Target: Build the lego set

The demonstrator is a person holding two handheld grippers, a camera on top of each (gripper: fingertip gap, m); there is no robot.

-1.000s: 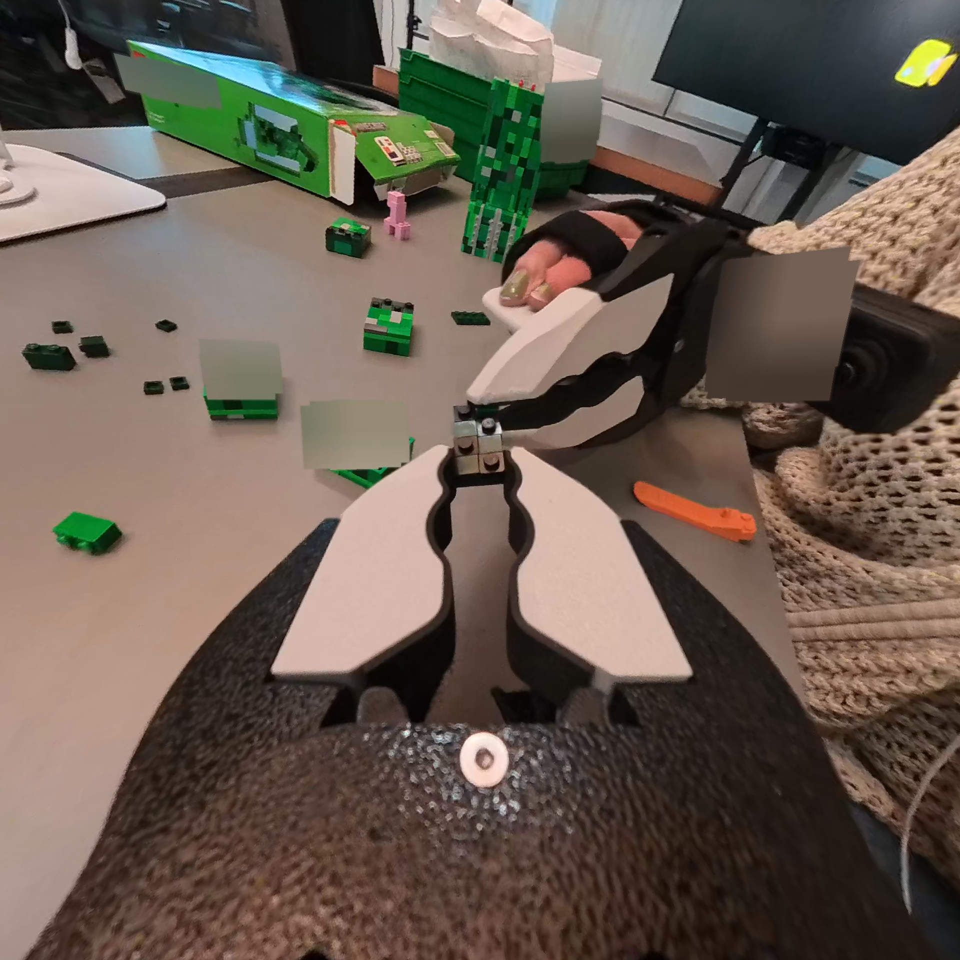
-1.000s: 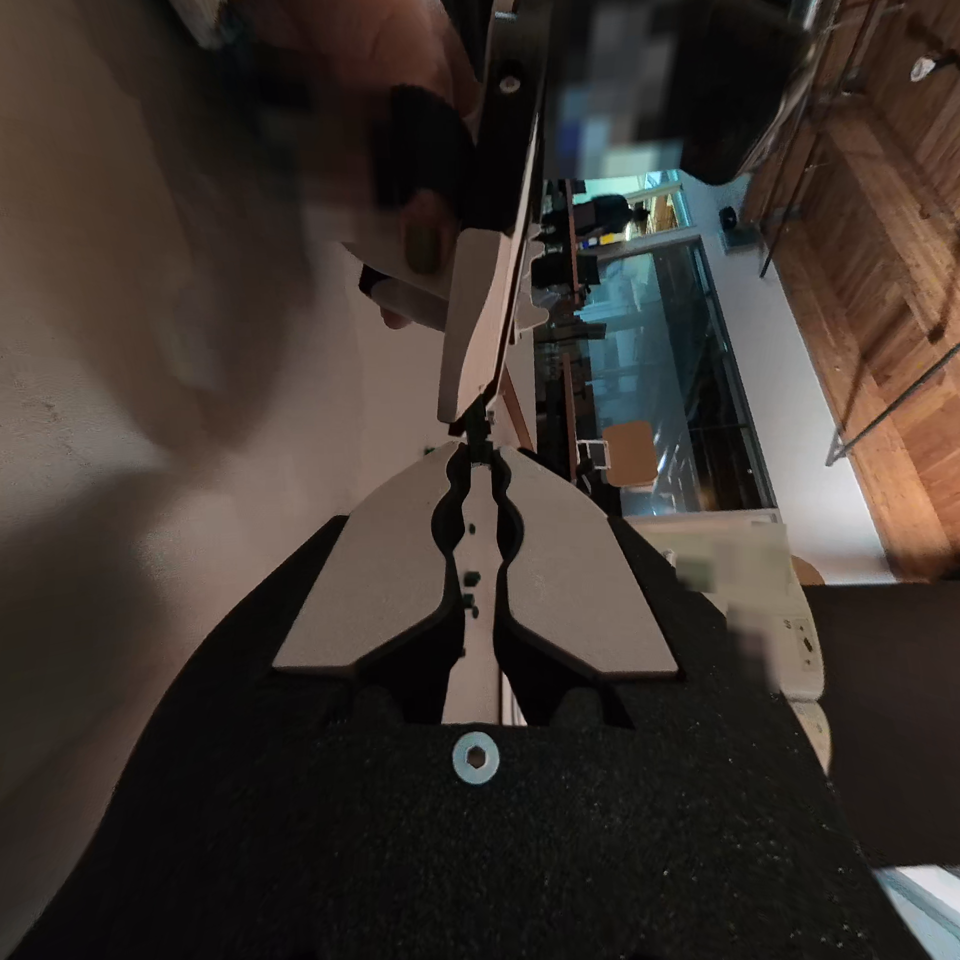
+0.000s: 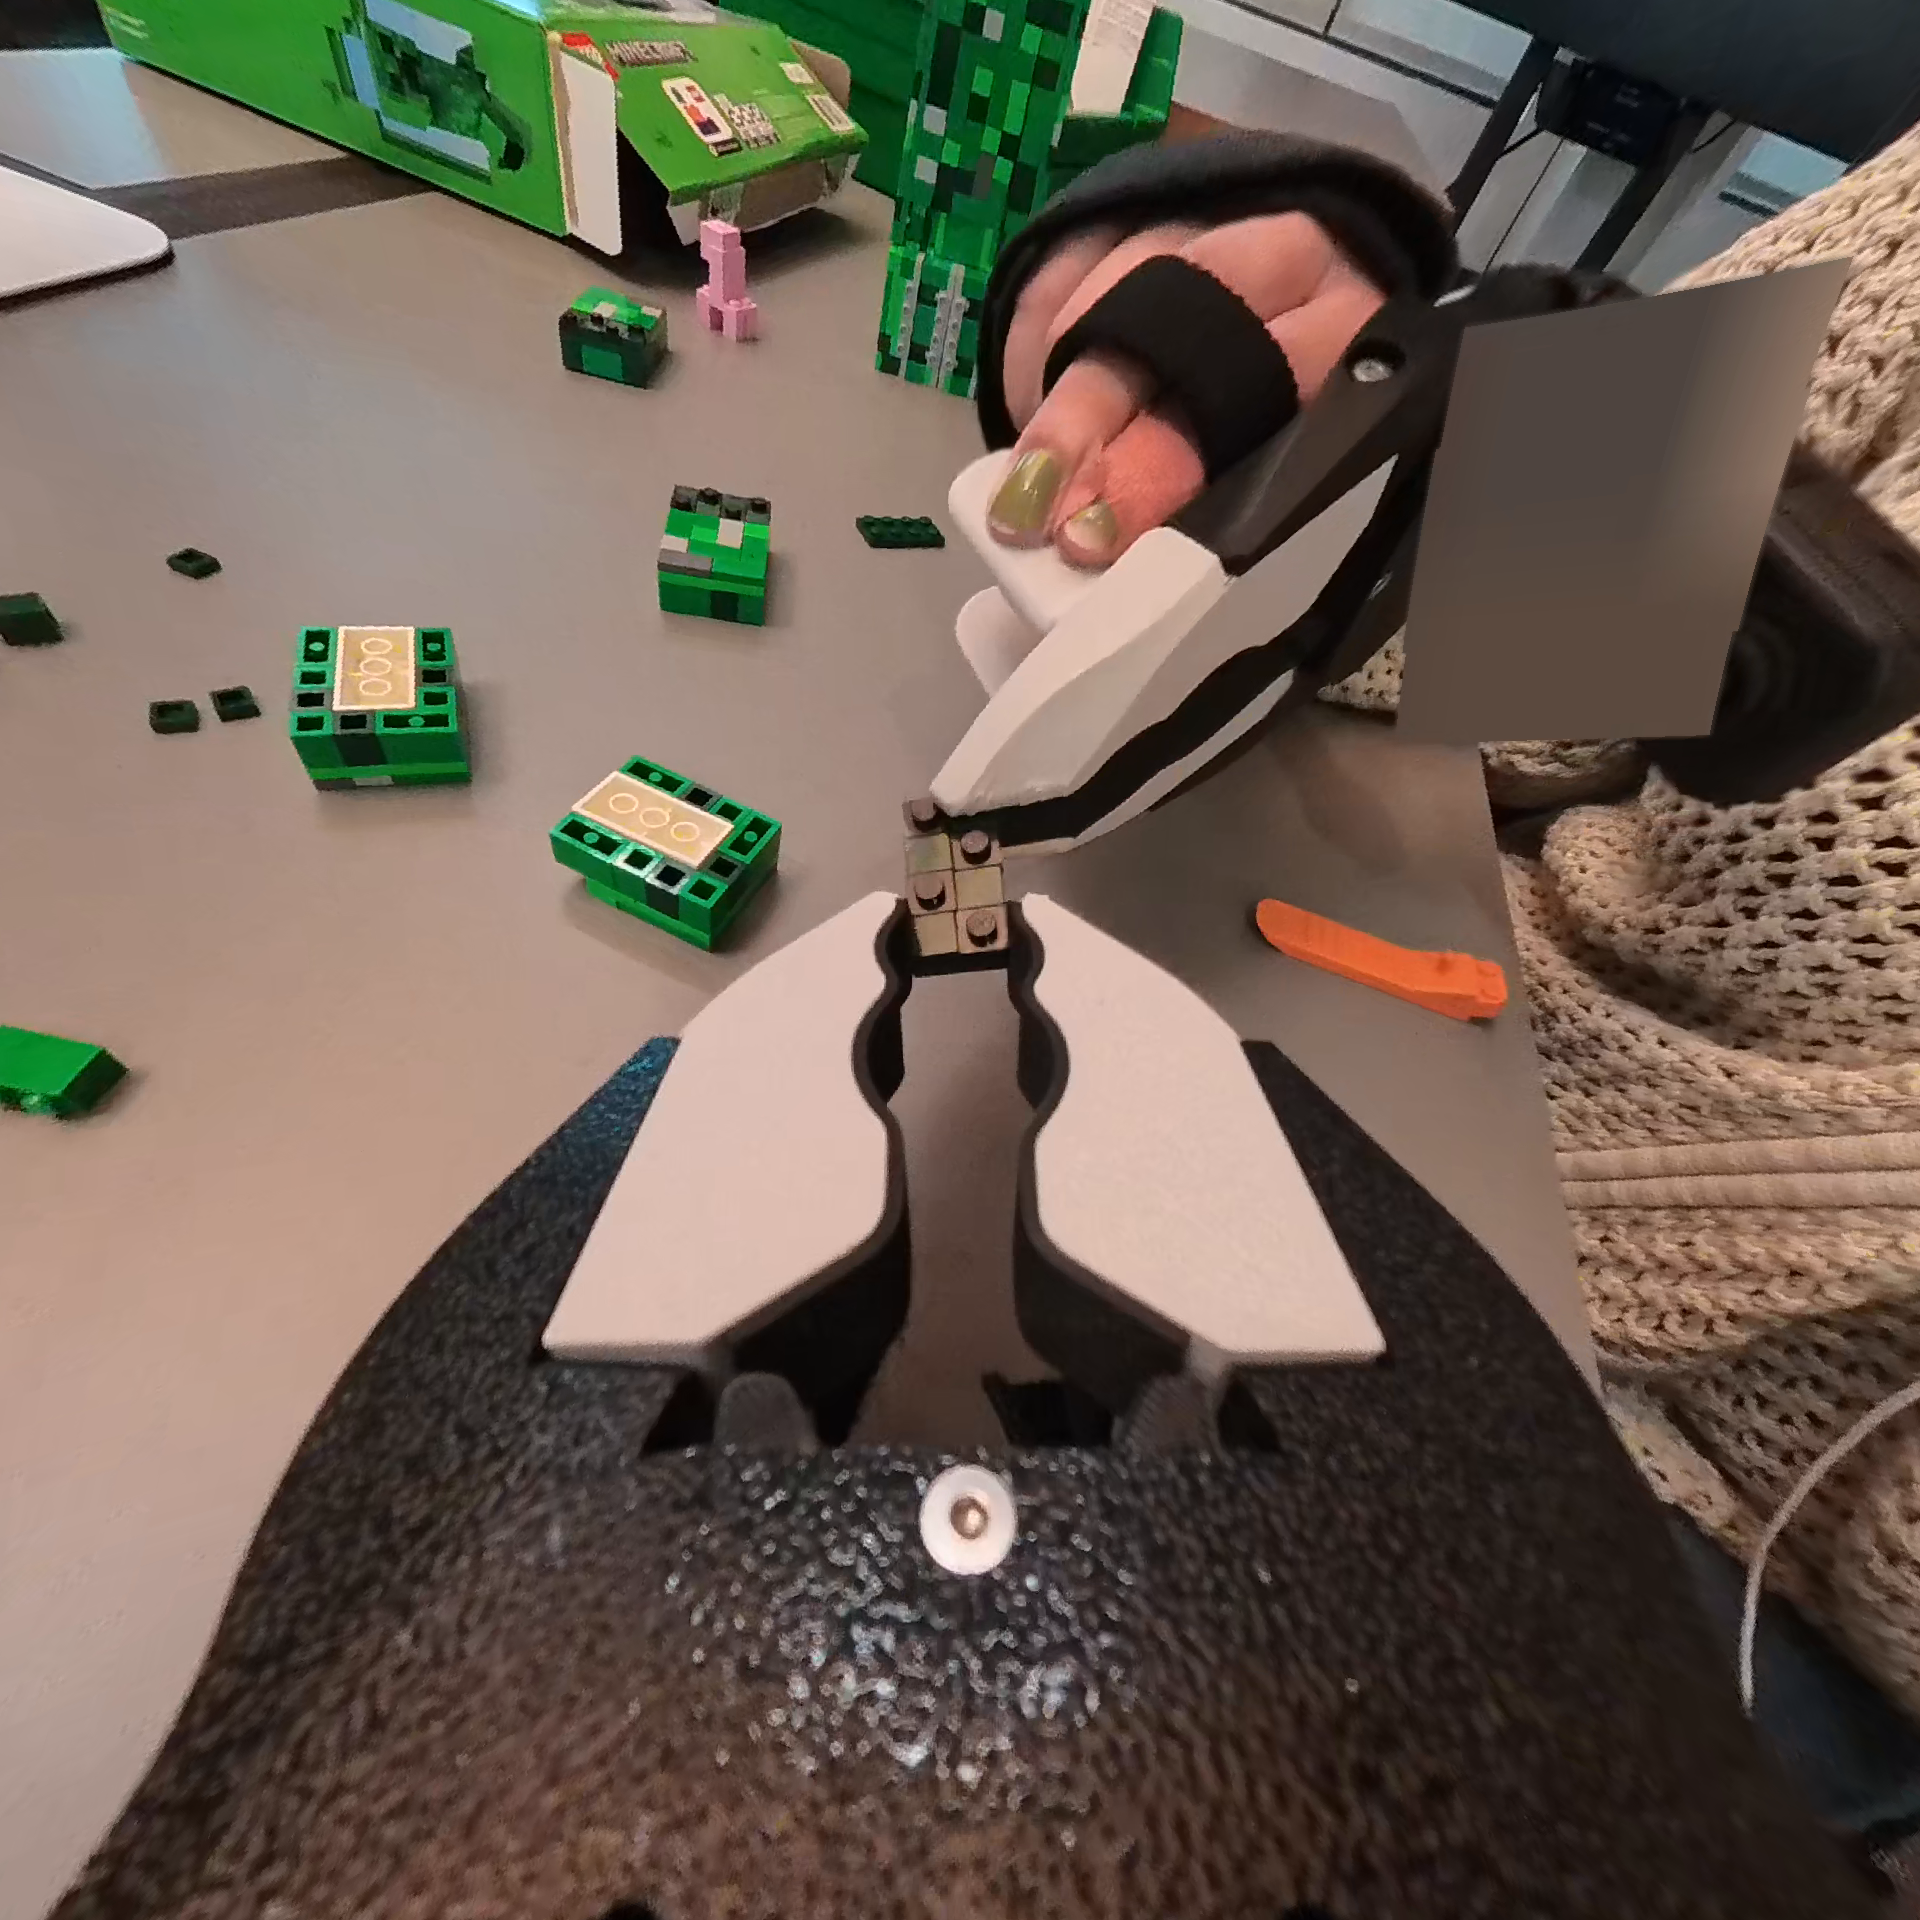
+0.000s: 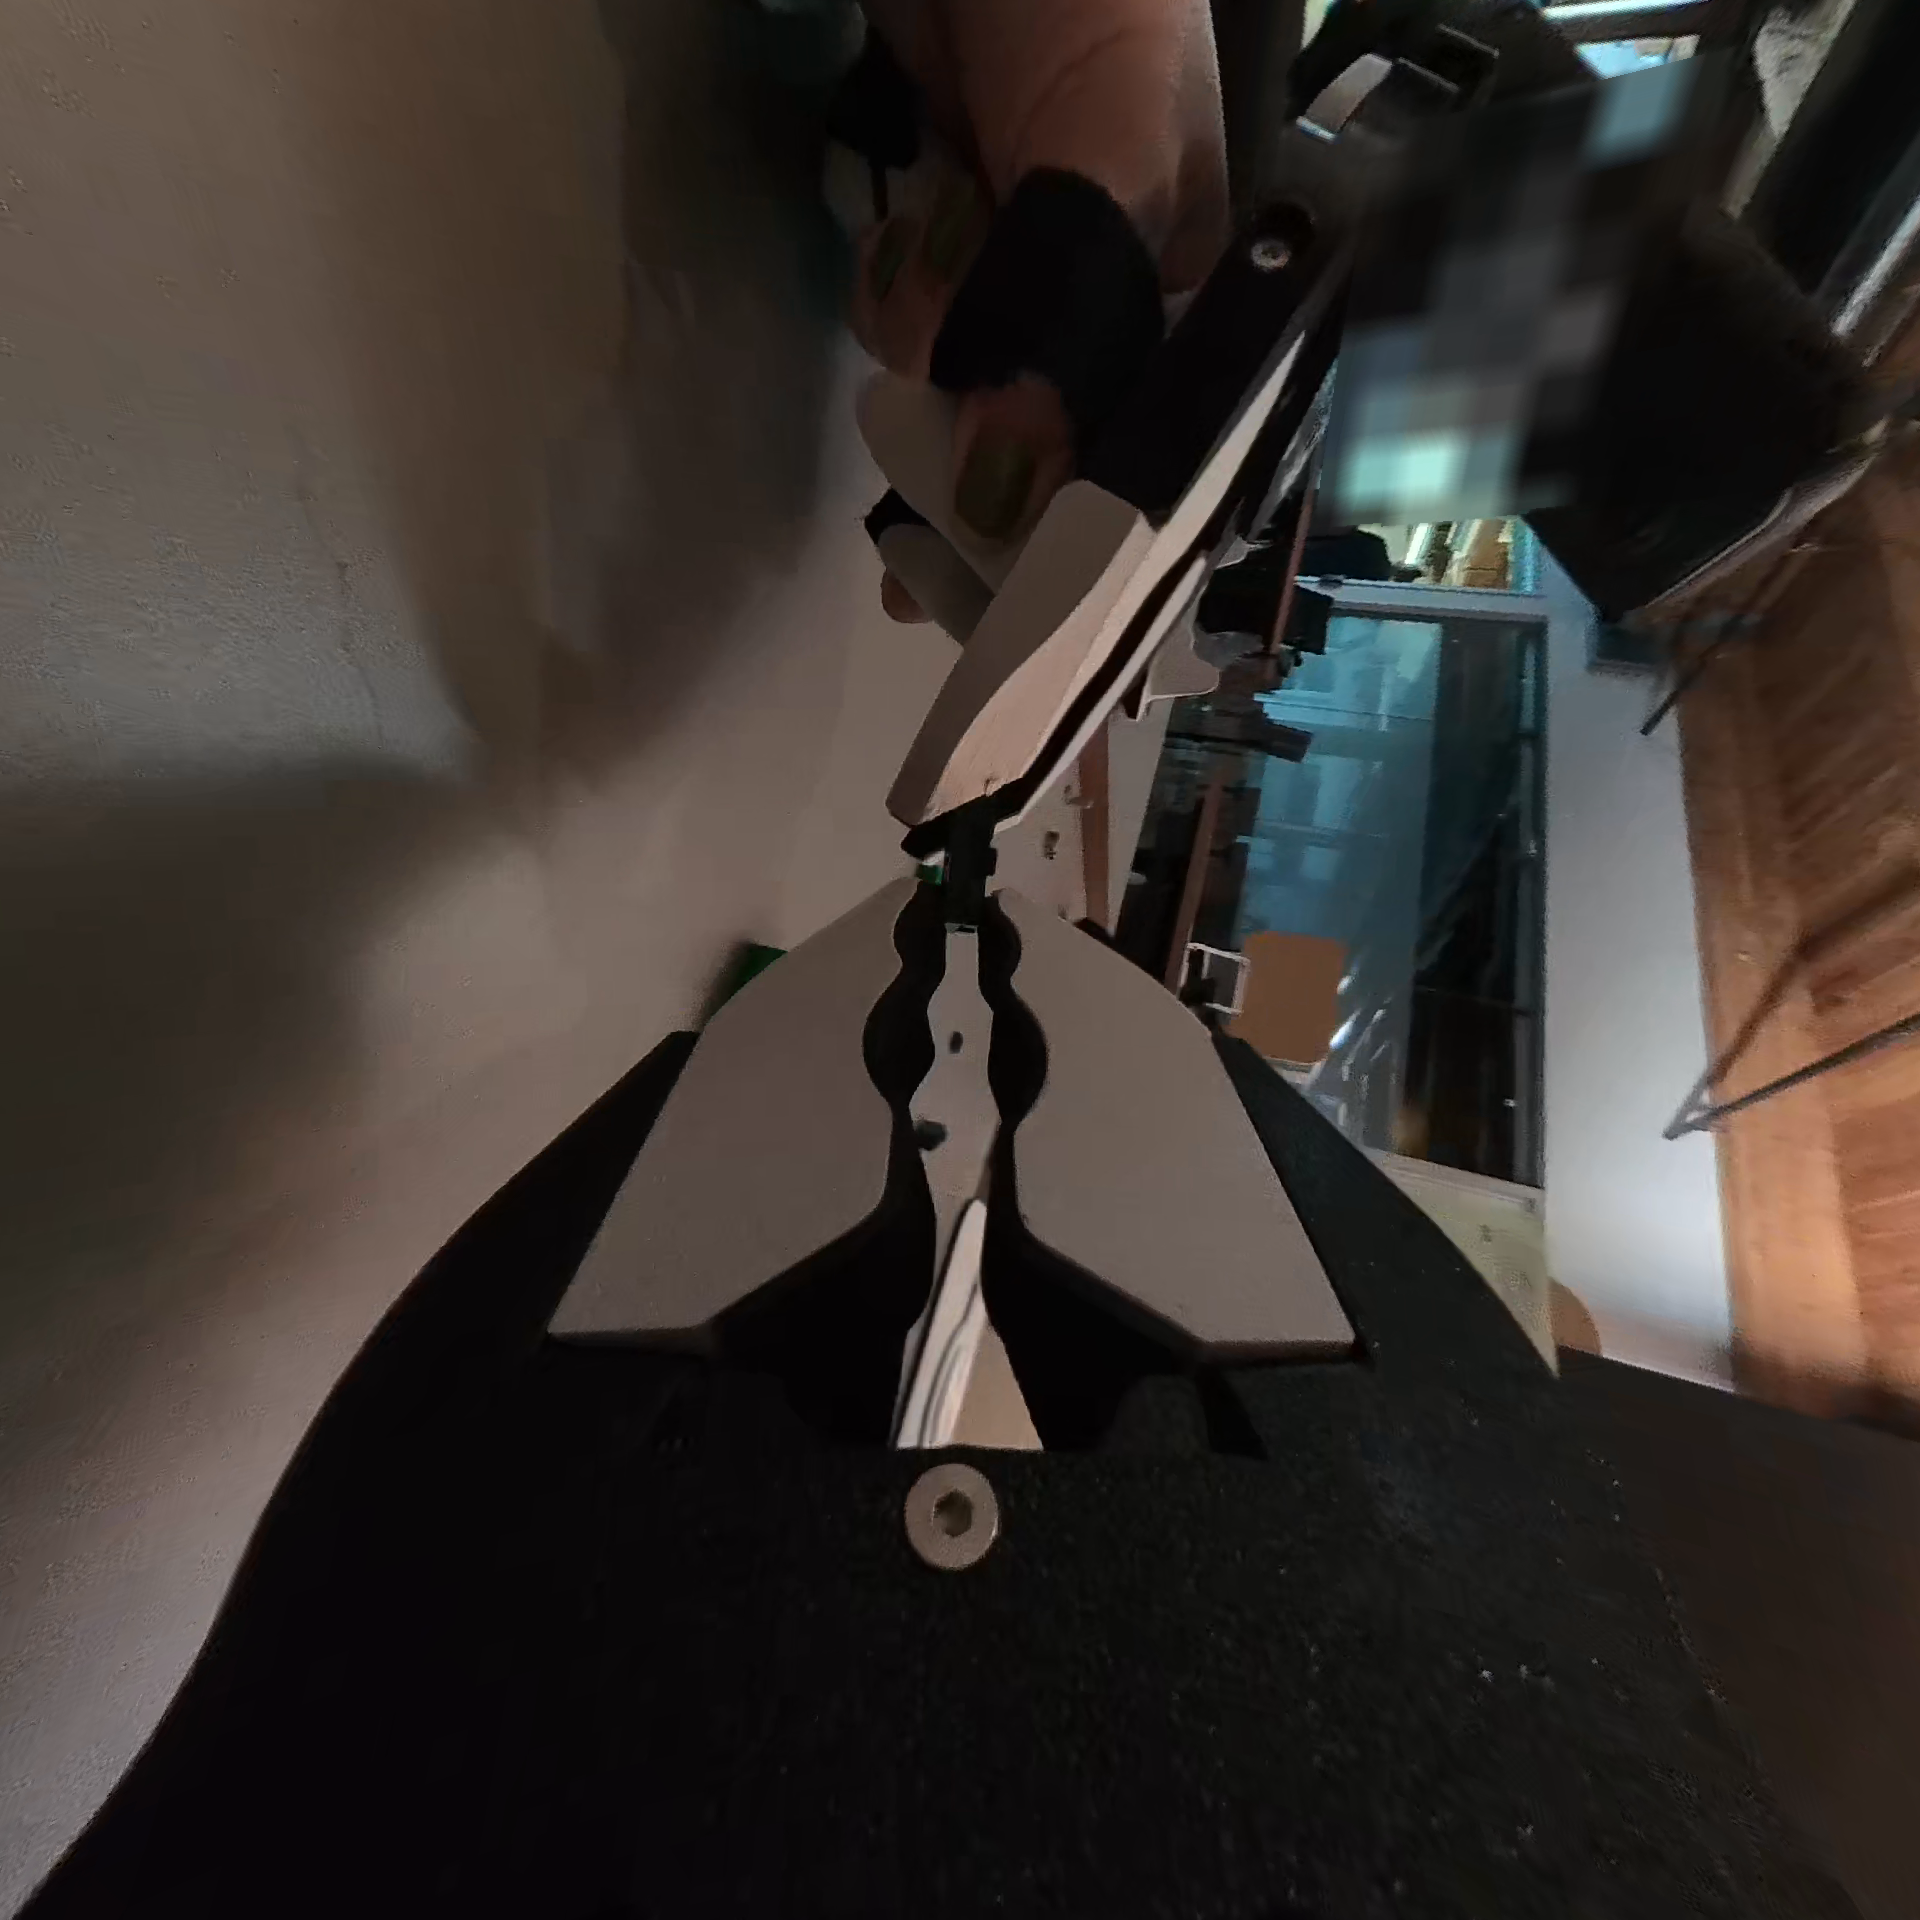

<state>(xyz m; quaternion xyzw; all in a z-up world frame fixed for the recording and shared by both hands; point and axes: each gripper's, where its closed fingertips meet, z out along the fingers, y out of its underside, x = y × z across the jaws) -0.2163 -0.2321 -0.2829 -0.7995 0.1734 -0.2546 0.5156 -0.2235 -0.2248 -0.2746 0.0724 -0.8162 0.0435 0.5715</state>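
Note:
My left gripper (image 3: 956,927) is shut on the lower end of a small grey and black studded lego piece (image 3: 953,883), held above the grey table (image 3: 312,1143). My right gripper (image 3: 982,828) comes in from the upper right and its tips close on the top end of the same piece. In the right wrist view my right gripper (image 4: 958,900) is nearly closed on a thin dark piece (image 4: 966,862), with the left gripper (image 4: 956,808) meeting it from above. A hand (image 3: 1122,457) holds the right gripper.
Green sub-assemblies (image 3: 379,707) (image 3: 665,852) (image 3: 715,556) (image 3: 613,332) lie left and ahead. A green box (image 3: 468,114), a tall green figure (image 3: 977,187) and a pink figure (image 3: 724,281) stand at the back. An orange separator tool (image 3: 1382,961) and a knit sleeve (image 3: 1714,1039) are at right.
Both grippers have stayed shut on the piece. The right gripper now tilts more steeply down onto it, and more of the studded piece shows above the left fingertips.

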